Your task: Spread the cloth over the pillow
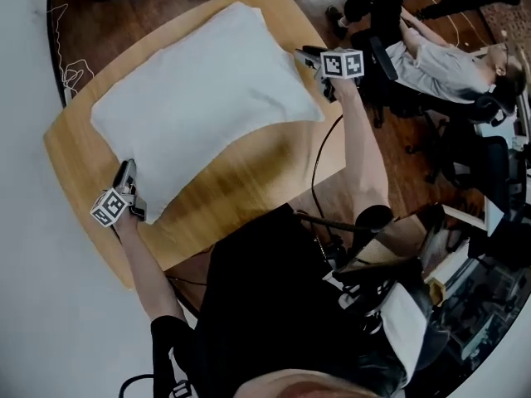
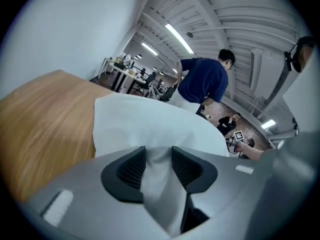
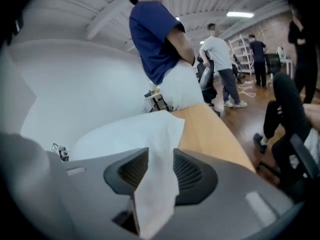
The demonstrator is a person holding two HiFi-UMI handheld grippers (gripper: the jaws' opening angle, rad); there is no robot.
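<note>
Left gripper (image 1: 126, 172), head view: sits at the near left corner of a white fabric cloth (image 1: 207, 98), close to the left edge of the light wooden table (image 1: 241, 193). Right gripper (image 1: 309, 56) is at the cloth's right corner, by the table's right edge. Cloth lies spread over a plump pillow shape, and the pillow itself is fully covered.

Left gripper view: jaws stand apart. A loose fold of the cloth lies in the gap, not squeezed. Person in a dark blue top (image 2: 202, 81) stands beyond the far end of the table.

Right gripper view: jaws likewise apart. A limp strip of cloth is draped between the black ribbed pads (image 3: 189, 171), unpinched.
</note>
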